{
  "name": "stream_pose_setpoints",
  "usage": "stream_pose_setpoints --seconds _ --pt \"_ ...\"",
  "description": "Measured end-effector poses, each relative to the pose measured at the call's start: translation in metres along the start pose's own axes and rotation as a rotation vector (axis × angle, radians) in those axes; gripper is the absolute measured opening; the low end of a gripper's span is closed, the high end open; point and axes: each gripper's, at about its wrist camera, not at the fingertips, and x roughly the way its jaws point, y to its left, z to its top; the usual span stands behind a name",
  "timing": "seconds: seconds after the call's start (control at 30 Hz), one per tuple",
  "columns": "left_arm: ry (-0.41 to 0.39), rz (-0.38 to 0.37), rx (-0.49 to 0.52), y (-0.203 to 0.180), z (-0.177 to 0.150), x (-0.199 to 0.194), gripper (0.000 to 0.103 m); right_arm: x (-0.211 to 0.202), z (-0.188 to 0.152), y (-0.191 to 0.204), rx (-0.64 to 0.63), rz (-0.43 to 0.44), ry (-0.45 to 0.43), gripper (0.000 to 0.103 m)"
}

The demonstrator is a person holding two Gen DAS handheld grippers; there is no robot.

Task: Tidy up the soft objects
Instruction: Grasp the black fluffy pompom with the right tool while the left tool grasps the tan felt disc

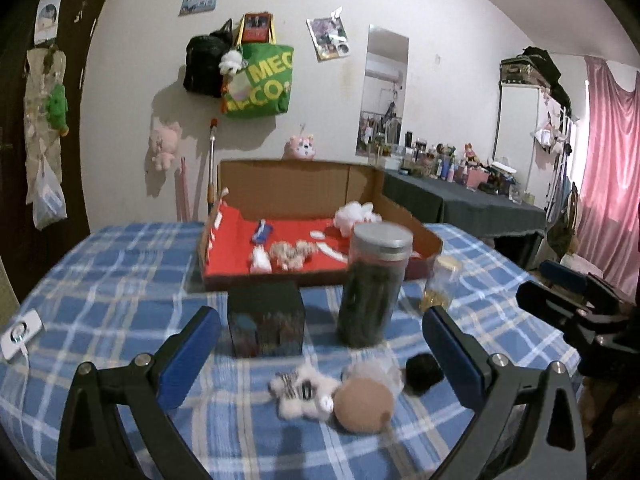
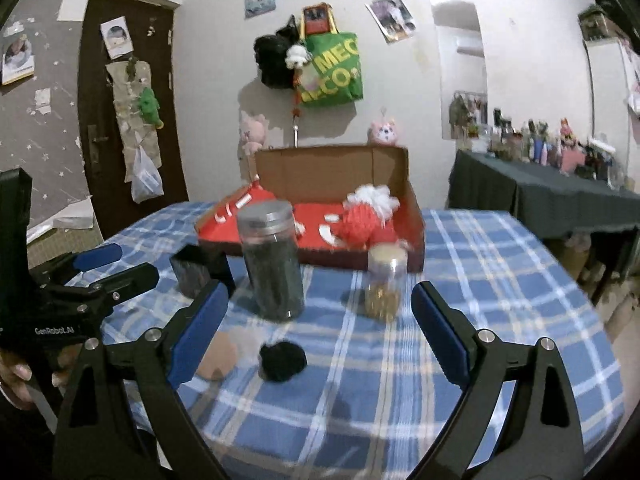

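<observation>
Both grippers hang wide apart and empty over the plaid table [image 2: 500, 280]. The left gripper [image 1: 320, 352] frames three soft things low in its view: a white plush [image 1: 298, 394] at centre, a brown ball [image 1: 362, 404] touching it on the right, and a black pompom [image 1: 423, 372] just right of that. In the right gripper's [image 2: 320, 328] view the pompom [image 2: 282, 360] sits low centre.

All three look light and squashy, so a squeeze across the middle should hold; the round ball may roll away. The plush is blurred, so its limbs are hard to make out.

The open box [image 1: 320, 184] with the red floor, upper centre, already holds other soft bits. A dark jar [image 1: 372, 284], a small jar [image 1: 440, 284] and a black cube [image 1: 266, 320] stand between.
</observation>
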Motion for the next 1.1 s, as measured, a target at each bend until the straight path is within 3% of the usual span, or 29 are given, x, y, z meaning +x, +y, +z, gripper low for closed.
stream_pose_setpoints --seconds 0.17,0.67,0.87,1.03,1.1 --pt "0.042 0.01 0.004 0.0 -0.023 0.009 0.103 0.011 -0.022 -0.002 -0.001 -0.05 0.035 0.094" --pt "0.163 0.015 -0.013 0.006 -0.058 0.034 0.103 0.039 -0.047 -0.011 0.044 -0.001 0.149 0.094" --pt "0.188 -0.022 0.017 0.003 -0.062 0.037 0.103 0.053 -0.047 -0.021 0.073 0.075 0.206 0.094" --pt "0.206 -0.103 0.039 -0.003 -0.062 0.04 0.102 0.071 -0.043 -0.026 0.064 0.168 0.273 0.094" --pt "0.212 -0.12 0.065 -0.009 -0.063 0.042 0.096 0.077 -0.041 -0.025 0.057 0.201 0.296 0.094"
